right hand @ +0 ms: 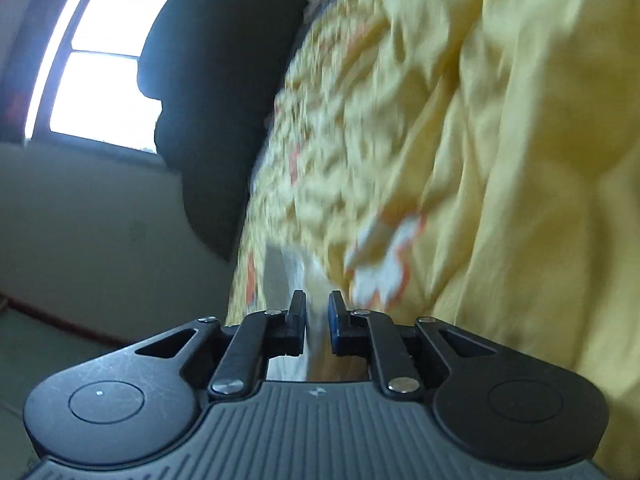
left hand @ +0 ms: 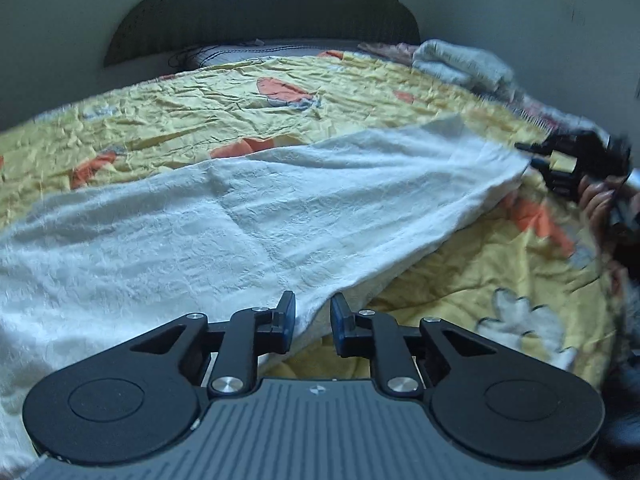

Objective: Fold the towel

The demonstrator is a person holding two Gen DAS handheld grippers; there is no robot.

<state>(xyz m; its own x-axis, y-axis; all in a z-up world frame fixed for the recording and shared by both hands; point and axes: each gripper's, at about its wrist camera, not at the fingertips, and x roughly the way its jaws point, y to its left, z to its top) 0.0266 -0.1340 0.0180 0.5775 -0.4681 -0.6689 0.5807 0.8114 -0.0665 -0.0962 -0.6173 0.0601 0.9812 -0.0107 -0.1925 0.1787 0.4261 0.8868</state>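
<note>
White terry cloth, the towel [left hand: 224, 216], is lying across the yellow patterned bedsheet [left hand: 168, 104], one layer already doubled over itself, its near edge dropping off in front of the left tongs [left hand: 313, 322]. Those tongs are standing slightly spread, with the towel's edge showing in the gap but not pinched by either pad. The right tongs [right hand: 316, 322] are likewise standing a little apart; pale cloth is showing between them, but the blur is preventing any finding on contact. In the left wrist view the right tongs are sitting just beside the towel's far right corner.

Judgement: the fold is being set down, so both corners ought to be released square to the layer beneath and the crease smoothed flat.

A second pale folded cloth [left hand: 460, 62] is resting at the far right of the bed, well apart. The dark headboard [left hand: 260, 12] is standing beyond. The rumpled sheet is the only hindrance.
</note>
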